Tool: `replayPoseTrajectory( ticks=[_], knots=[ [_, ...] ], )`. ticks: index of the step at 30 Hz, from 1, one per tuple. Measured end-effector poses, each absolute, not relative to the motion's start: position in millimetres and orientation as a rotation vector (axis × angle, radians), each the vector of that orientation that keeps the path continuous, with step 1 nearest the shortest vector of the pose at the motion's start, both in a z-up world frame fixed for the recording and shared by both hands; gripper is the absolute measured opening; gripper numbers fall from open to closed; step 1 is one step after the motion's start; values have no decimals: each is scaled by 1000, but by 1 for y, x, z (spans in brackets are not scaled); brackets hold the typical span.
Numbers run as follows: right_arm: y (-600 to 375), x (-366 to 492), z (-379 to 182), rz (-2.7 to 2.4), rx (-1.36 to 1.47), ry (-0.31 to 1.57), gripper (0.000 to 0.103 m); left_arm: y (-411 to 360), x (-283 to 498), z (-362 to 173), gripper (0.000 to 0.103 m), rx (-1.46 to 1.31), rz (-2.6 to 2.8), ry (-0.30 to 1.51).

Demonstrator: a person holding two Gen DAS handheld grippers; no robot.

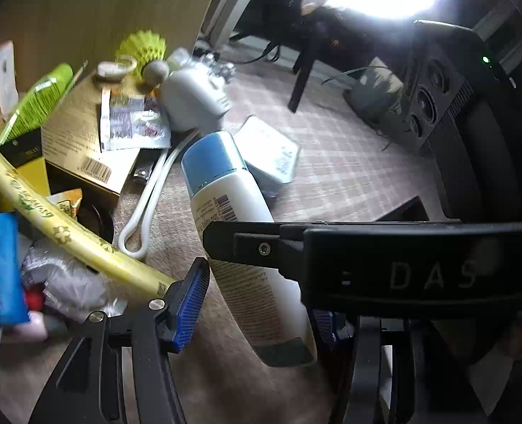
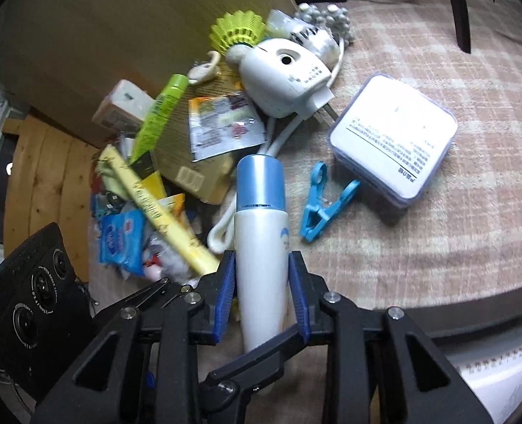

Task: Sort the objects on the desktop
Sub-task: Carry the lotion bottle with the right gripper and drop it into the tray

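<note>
A white bottle [image 2: 261, 265] with a blue cap [image 2: 260, 182] lies lengthwise between the blue pads [image 2: 225, 282] of my right gripper [image 2: 262, 286]. Both pads press on its sides, so this gripper is shut on it. In the left wrist view the same bottle [image 1: 232, 212] runs down between the fingers of my left gripper [image 1: 261, 314]. Those fingers stand open: the left pad [image 1: 190, 304] sits just beside the bottle, and the other is mostly hidden behind the right gripper's black finger [image 1: 254, 247].
Left of the bottle is a heap: yellow tube [image 2: 162, 212], green tube [image 2: 160, 116], blue wipes pack [image 2: 121, 240], sachet [image 2: 222, 127], cardboard box [image 2: 187, 162]. A white plug adapter [image 2: 285, 74], blue clip [image 2: 326, 205] and square white box [image 2: 395, 137] lie on the checked cloth.
</note>
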State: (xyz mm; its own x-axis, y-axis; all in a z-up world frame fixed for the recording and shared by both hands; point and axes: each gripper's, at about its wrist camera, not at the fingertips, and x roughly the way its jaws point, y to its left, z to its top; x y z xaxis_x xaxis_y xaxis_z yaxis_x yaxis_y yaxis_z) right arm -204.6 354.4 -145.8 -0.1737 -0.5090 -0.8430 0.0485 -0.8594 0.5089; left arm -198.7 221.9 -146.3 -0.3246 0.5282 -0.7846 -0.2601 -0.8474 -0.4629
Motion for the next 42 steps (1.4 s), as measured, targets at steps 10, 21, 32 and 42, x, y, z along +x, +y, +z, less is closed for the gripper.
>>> replayPoseTrajectory(
  ticks=[10,21,32,42],
  knots=[
    [385,-165,-100,-2120,1662,-610,30,275,-160,-101,52,-1395,2156,-257],
    [510,-90,-81,-2206,1670,-738,30,395,-119,-89,52,-1362,1999,-129],
    [596,-53,-90,-2319,1733,-769,30,482,-111,-106,52,-1373,1917,-41],
    [618,-50,-98,-2369,1787,-742,43,487,-114,-114,52,-1422,1915,-29]
  ],
)
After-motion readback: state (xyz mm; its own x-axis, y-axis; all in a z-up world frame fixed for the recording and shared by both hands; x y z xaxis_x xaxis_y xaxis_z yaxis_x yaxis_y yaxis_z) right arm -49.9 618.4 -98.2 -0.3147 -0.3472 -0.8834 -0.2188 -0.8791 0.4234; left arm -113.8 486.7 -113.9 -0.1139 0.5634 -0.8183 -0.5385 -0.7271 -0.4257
